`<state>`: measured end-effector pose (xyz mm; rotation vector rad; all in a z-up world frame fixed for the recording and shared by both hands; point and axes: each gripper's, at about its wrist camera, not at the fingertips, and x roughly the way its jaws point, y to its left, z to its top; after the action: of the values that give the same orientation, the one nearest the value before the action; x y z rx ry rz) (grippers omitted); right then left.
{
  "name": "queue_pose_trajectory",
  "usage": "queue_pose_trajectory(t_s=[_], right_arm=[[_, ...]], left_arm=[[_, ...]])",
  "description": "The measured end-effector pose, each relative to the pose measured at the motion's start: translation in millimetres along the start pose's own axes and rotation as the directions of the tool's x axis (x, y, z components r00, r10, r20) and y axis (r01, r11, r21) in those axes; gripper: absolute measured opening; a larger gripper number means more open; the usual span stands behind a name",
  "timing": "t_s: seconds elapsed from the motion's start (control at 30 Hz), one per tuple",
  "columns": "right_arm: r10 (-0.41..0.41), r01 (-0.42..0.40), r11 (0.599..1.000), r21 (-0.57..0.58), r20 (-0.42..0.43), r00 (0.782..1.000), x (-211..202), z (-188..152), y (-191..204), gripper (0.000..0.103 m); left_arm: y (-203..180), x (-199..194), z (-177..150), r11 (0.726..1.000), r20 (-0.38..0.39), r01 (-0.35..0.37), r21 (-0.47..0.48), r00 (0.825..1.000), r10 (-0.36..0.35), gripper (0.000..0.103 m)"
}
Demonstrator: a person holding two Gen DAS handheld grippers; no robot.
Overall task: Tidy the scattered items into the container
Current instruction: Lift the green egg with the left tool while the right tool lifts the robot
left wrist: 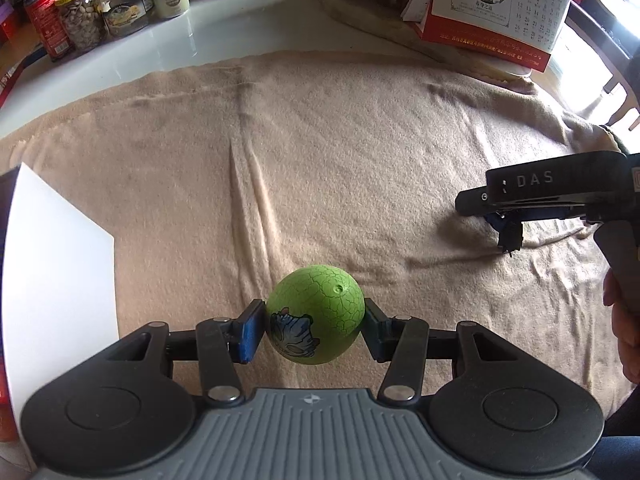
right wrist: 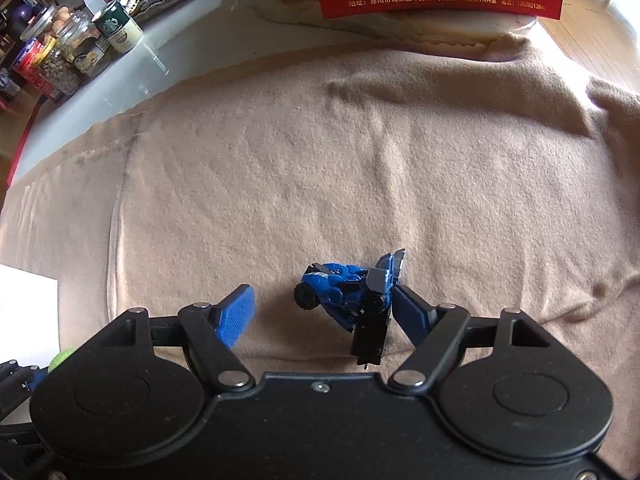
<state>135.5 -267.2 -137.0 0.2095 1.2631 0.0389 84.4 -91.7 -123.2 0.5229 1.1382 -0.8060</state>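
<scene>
A green crackle-pattern ball (left wrist: pixel 320 308) with a blue-grey print sits between the blue pads of my left gripper (left wrist: pixel 314 320), which is shut on it above the beige cloth (left wrist: pixel 320 160). In the right wrist view a blue and black robot toy (right wrist: pixel 344 292) lies on the cloth between the fingers of my right gripper (right wrist: pixel 322 292). That gripper is open: the toy leans against the right finger, and the left pad (right wrist: pixel 236 316) stands well clear of it. A white box (left wrist: pixel 60 260) lies at the left edge of the cloth. From the left wrist view, the right gripper (left wrist: pixel 508 236) points down at the far right.
Jars and tins (left wrist: pixel 92 16) stand on the glossy table at the back left. A desk calendar (left wrist: pixel 500 12) stands at the back right. A person's hand (left wrist: pixel 624 320) holds the right gripper's handle. The cloth is wrinkled, with folds running down its middle.
</scene>
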Motion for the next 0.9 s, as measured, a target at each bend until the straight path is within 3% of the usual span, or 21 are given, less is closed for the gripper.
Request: queue_pose_trajectory(t_s=[0.2,0.37,0.6,0.63,0.7,0.73,0.9], right_arm=[[-0.108,0.110,0.990,-0.089,0.028,0.994,8,-1,18,0.075],[-0.163,0.160,0.978,-0.134,-0.016,0.986,26,-5,20,0.074],[-0.105,0.103,0.992,-0.076,-0.025,0.994,24,-2,7,0.074],[-0.091,0.089,0.994,-0.065,-0.029,0.995,23,-1,5,0.072],[-0.090,0.089,0.995,-0.044,-0.027,0.996,19,0,0,0.054],[-0.079,0.078,0.996,-0.032,-0.031,0.996,18,1,-3,0.053],[0.131,-0.117,0.979,0.169,-0.075,0.989,10,2,-38,0.051]], left_arm=[[-4,3,-4,0.998,-0.001,-0.036,0.043,0.999,0.036,0.052],[-4,3,-4,0.998,-0.003,-0.033,0.047,0.999,0.033,0.052],[-5,4,-4,0.998,-0.005,-0.033,0.053,0.999,0.033,0.052],[-6,4,-4,0.998,-0.008,-0.032,0.053,0.999,0.032,0.052],[-6,5,-4,0.998,-0.012,-0.031,0.054,0.999,0.031,0.052],[-6,6,-4,0.998,-0.014,-0.030,0.054,0.999,0.031,0.052],[-5,6,-4,0.998,-0.016,-0.025,0.052,1.000,0.026,0.052]])
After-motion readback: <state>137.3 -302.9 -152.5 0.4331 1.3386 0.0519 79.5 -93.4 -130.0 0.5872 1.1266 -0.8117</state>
